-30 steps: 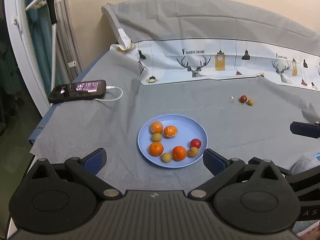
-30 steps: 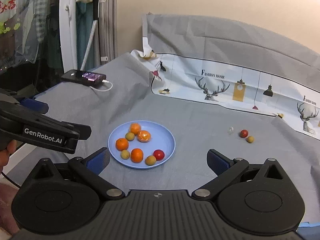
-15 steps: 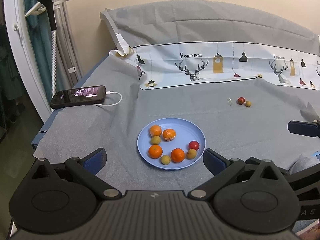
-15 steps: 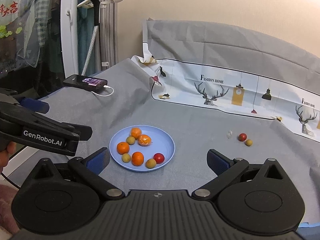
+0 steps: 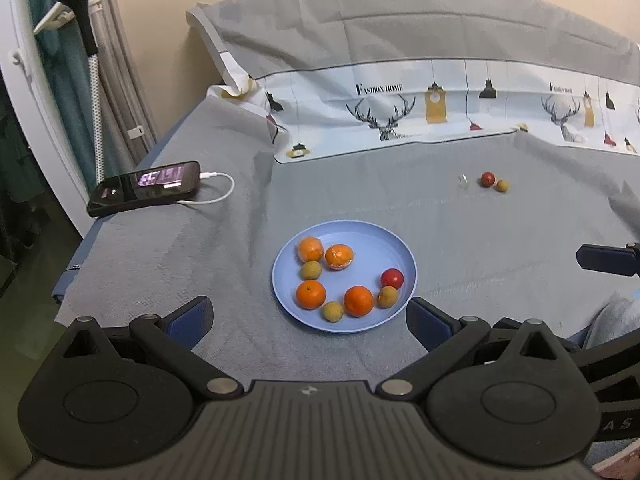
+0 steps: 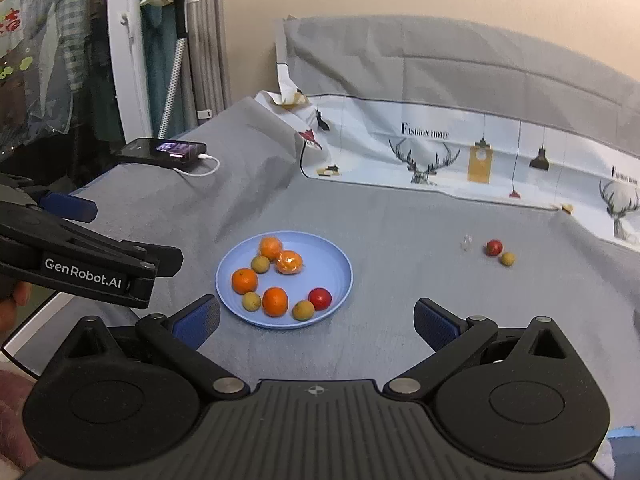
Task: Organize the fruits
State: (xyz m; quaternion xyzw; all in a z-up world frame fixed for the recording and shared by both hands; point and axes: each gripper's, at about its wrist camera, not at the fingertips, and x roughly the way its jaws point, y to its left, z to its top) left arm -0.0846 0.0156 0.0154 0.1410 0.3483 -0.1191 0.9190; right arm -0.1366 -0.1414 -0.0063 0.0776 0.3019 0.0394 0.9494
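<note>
Both grippers were released and held nothing: the left gripper (image 5: 308, 314) and the right gripper (image 6: 316, 320) hovered with their fingers spread wide. The blue plate (image 5: 360, 236) lay just ahead, between the fingers of each, holding four oranges, three small brown fruits and one red fruit. Far beyond the fingertips, off to the right, a loose red fruit (image 6: 494, 247) touched a small brown fruit (image 6: 508, 258) on the grey cloth (image 6: 400, 216) — probably the two left to gather. Both looked light, round and apt to roll — likely best pinched gently across the middle, since the skins might bruise.
</note>
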